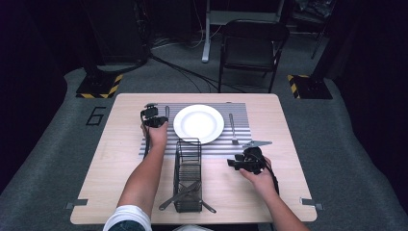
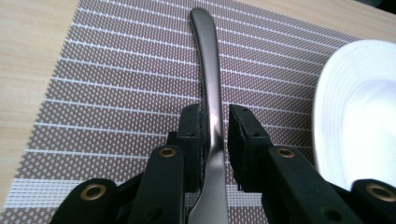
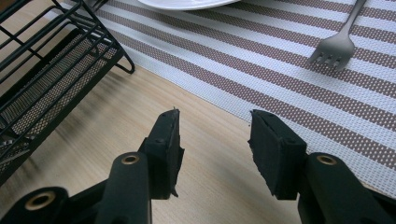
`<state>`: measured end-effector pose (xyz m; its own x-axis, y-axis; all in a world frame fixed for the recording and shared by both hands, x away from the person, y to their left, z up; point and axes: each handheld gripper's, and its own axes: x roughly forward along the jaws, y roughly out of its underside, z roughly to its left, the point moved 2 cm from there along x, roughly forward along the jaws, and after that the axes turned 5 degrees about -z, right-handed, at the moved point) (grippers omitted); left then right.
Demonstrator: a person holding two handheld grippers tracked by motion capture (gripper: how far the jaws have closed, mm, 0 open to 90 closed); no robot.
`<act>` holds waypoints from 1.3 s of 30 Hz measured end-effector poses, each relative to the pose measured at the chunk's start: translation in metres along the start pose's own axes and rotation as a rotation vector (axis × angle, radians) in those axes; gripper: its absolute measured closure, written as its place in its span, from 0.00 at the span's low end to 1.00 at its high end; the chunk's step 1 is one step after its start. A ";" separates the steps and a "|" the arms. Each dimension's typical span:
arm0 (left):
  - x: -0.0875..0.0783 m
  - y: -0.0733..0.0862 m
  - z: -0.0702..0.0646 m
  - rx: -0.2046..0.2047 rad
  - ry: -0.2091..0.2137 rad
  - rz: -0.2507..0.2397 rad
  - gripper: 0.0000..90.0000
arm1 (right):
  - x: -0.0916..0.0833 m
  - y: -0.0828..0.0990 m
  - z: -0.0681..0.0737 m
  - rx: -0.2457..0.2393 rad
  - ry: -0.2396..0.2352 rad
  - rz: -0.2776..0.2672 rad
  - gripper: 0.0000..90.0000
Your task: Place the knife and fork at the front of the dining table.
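Plate (image 1: 198, 123) on placemat (image 1: 240, 144); fork (image 1: 232, 128) right, basket (image 1: 187, 175) before.

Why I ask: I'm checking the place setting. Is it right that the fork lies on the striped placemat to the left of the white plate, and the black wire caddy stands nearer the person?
Not quite: the fork lies right of the white plate, not left, as the high view shows. It is on the striped placemat, and the black wire caddy does stand nearer the person.

A brushed-metal utensil handle (image 2: 211, 88), slim and slightly curved, lies flat on the striped mat, running from bottom centre of the left gripper view up to top centre, its rounded end farthest away, just left of the white plate.
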<state>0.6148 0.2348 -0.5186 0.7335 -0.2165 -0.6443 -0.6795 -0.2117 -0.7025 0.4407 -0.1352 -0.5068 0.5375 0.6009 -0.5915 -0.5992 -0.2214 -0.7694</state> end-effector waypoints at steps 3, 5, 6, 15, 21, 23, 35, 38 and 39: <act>-0.007 -0.004 0.001 -0.002 0.010 -0.008 0.80 | 0.000 0.000 0.000 -0.002 0.003 -0.001 0.58; -0.012 -0.005 0.002 0.005 0.018 -0.013 0.79 | 0.000 0.000 0.002 0.004 0.003 0.007 0.58; -0.015 -0.006 0.001 -0.001 0.016 -0.018 0.78 | 0.001 -0.001 0.002 -0.007 0.004 0.003 0.58; -0.033 -0.007 0.008 0.024 0.081 -0.027 0.60 | -0.003 -0.001 0.002 0.005 0.018 -0.003 0.58; -0.046 -0.011 0.015 0.068 0.083 -0.038 0.56 | -0.001 -0.001 0.001 -0.005 0.017 0.001 0.58; -0.051 -0.012 0.016 0.081 0.090 -0.032 0.56 | 0.000 -0.002 0.002 -0.010 0.015 0.001 0.58; -0.086 -0.011 0.024 0.143 0.143 -0.037 0.53 | 0.000 -0.002 0.002 -0.010 0.017 -0.003 0.58; -0.094 -0.009 0.024 0.145 0.158 -0.050 0.53 | 0.000 -0.002 0.002 -0.006 0.020 0.000 0.58; -0.097 -0.008 0.024 0.145 0.165 -0.055 0.53 | 0.000 -0.002 0.002 -0.005 0.020 0.000 0.58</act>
<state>0.5497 0.2804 -0.4577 0.7491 -0.3638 -0.5536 -0.6201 -0.0910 -0.7792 0.4403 -0.1330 -0.5049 0.5496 0.5851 -0.5963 -0.5961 -0.2255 -0.7706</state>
